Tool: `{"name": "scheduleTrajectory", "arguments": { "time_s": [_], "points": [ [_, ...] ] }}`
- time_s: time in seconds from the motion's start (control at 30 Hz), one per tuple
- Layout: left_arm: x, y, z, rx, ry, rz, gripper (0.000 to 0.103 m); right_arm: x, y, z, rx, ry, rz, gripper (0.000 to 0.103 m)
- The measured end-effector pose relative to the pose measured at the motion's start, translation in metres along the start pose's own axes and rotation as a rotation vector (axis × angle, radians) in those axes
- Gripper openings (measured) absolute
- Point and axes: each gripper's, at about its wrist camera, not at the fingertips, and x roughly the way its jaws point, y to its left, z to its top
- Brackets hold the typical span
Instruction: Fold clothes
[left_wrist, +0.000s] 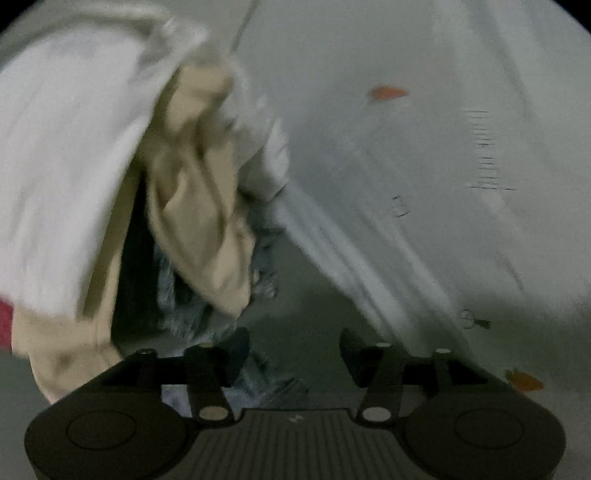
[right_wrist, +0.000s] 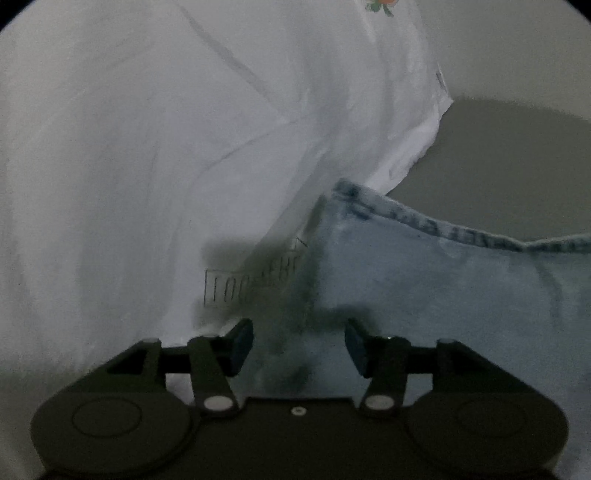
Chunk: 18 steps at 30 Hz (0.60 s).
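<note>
Boxed black lettering on the white garment (right_wrist: 236, 284), perhaps "LOO…", is mostly illegible.

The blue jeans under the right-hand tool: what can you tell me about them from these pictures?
The jeans are light, washed-out blue denim, soft and a little mottled. A thick stitched hem or waistband runs along the top edge, darker in its seams. They lie fairly flat on a grey surface, filling the lower right of the right wrist view. A white garment with printed lettering meets or overlaps their left edge. The right gripper hangs over them, open, gripping nothing.
</note>
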Motion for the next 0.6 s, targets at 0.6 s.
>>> {"name": "scheduleTrajectory", "arguments": {
  "time_s": [0.6],
  "points": [
    [-0.007, -0.078, -0.167, 0.715, 0.434, -0.140, 0.084, -0.134, -0.066, -0.168, 0.147, 0.293, 0.243, 0.102]
  ]
}}
